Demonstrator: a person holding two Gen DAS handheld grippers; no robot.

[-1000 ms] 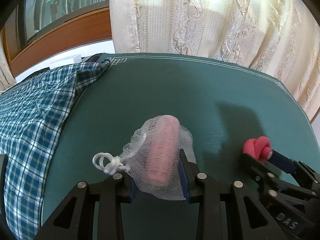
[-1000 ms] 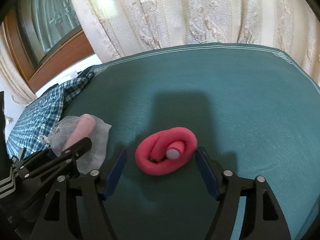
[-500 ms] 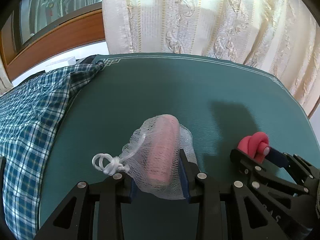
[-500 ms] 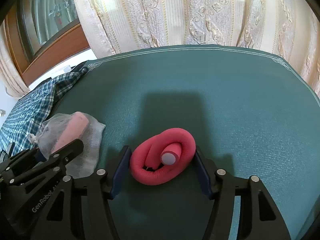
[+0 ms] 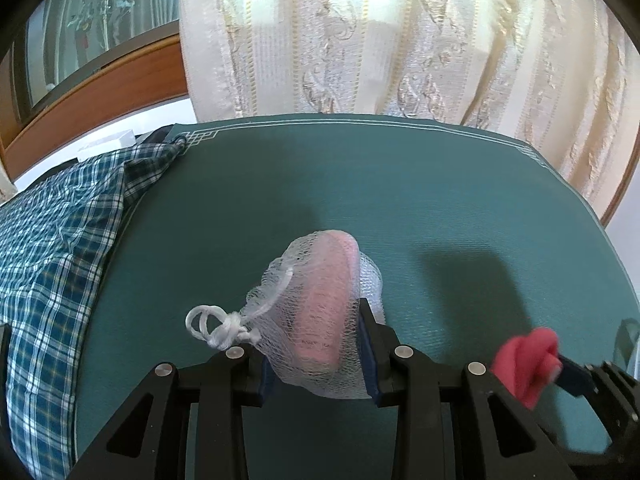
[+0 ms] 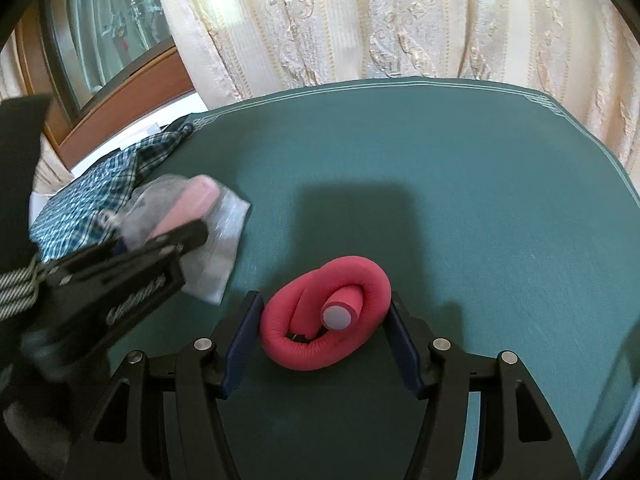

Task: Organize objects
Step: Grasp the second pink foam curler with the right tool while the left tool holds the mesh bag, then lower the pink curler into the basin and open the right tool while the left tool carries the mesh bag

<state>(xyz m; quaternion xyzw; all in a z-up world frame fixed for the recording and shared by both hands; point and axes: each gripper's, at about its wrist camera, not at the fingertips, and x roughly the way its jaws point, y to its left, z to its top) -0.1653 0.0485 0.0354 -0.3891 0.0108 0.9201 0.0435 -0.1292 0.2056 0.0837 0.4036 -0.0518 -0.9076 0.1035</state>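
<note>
My left gripper (image 5: 316, 340) is shut on a white mesh bag (image 5: 320, 312) that holds a pale pink bar; its knotted white cord (image 5: 218, 326) hangs out to the left. The bag is lifted above the green table mat (image 5: 360, 200). It also shows in the right wrist view (image 6: 188, 216), held by the left gripper (image 6: 176, 248). My right gripper (image 6: 324, 320) is shut on a coiled red foam roller (image 6: 326, 318), both pads touching its sides. The roller shows blurred at the lower right of the left wrist view (image 5: 528, 356).
A blue plaid cloth (image 5: 52, 248) lies over the mat's left edge. Cream patterned curtains (image 5: 400, 40) hang behind the table. A wooden-framed cabinet (image 5: 100, 80) stands at the back left. The green mat (image 6: 440, 184) stretches ahead to the back edge.
My right gripper has closed its pads onto the red roller and lifted it. My left gripper has risen with the mesh bag still held.
</note>
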